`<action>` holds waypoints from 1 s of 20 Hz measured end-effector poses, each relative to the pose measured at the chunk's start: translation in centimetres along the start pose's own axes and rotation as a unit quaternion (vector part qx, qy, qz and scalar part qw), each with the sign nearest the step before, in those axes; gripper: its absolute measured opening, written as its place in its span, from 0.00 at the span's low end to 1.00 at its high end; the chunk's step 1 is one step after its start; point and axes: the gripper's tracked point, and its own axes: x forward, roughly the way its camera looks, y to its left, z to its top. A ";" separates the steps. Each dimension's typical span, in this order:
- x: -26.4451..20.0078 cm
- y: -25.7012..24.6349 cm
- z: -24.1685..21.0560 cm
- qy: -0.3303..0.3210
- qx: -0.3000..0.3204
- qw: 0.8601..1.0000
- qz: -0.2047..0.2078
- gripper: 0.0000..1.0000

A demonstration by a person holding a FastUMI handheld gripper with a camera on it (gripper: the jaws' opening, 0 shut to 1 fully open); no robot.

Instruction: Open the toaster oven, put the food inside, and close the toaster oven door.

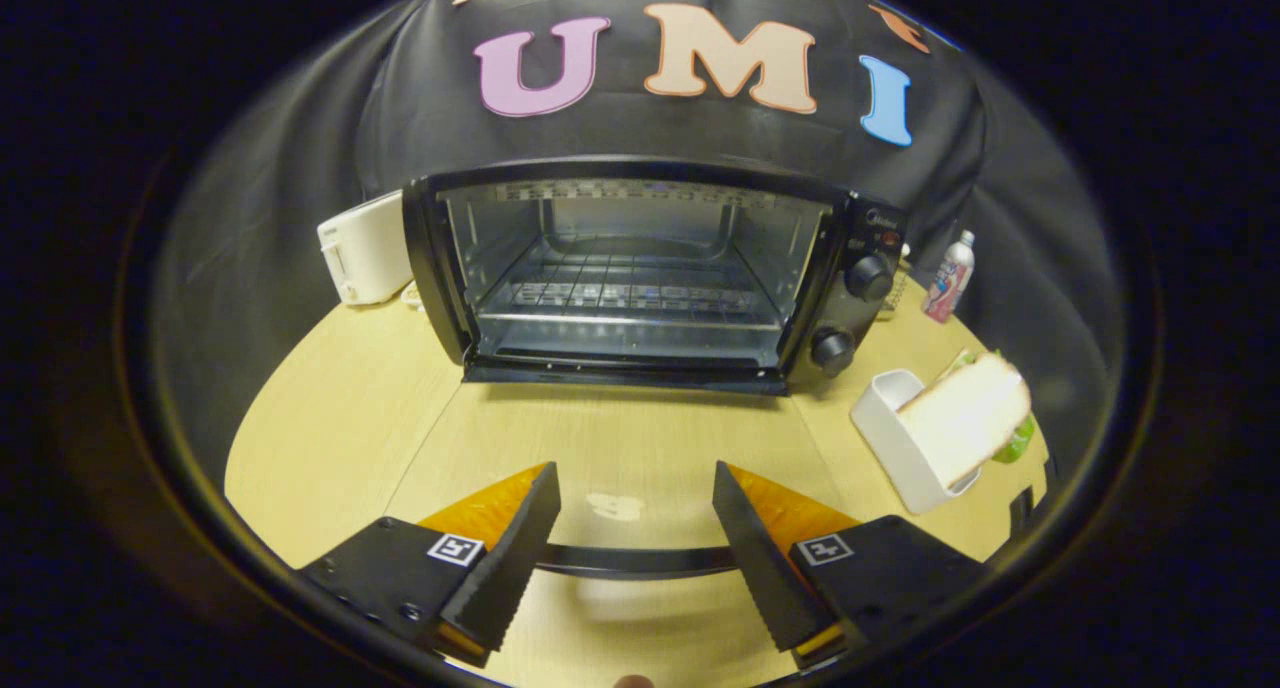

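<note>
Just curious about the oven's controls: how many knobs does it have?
2. Both sit on the oven's right panel: the upper knob and the lower knob just beneath it. The open gripper hangs well short of them.

Staged kitchen booth; toaster oven [640, 278], cloth wall [300, 168], wooden table [340, 418]

wall: black cloth [300, 148] | furniture: light wood table [340, 408] | light: dim

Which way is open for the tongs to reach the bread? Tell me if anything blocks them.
Probably yes. The tongs are open and hold nothing, over the glass of the lowered oven door. The bread slice stands in a white holder off to their right, with bare tabletop between.
</note>
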 end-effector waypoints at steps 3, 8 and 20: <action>-0.7 -3.7 3.2 -0.040 0.009 0.999 -0.024 0.98; -2.1 -13.0 7.6 -0.088 0.071 0.988 -0.110 0.98; -3.2 -31.6 4.2 -0.100 0.230 0.940 -0.231 0.97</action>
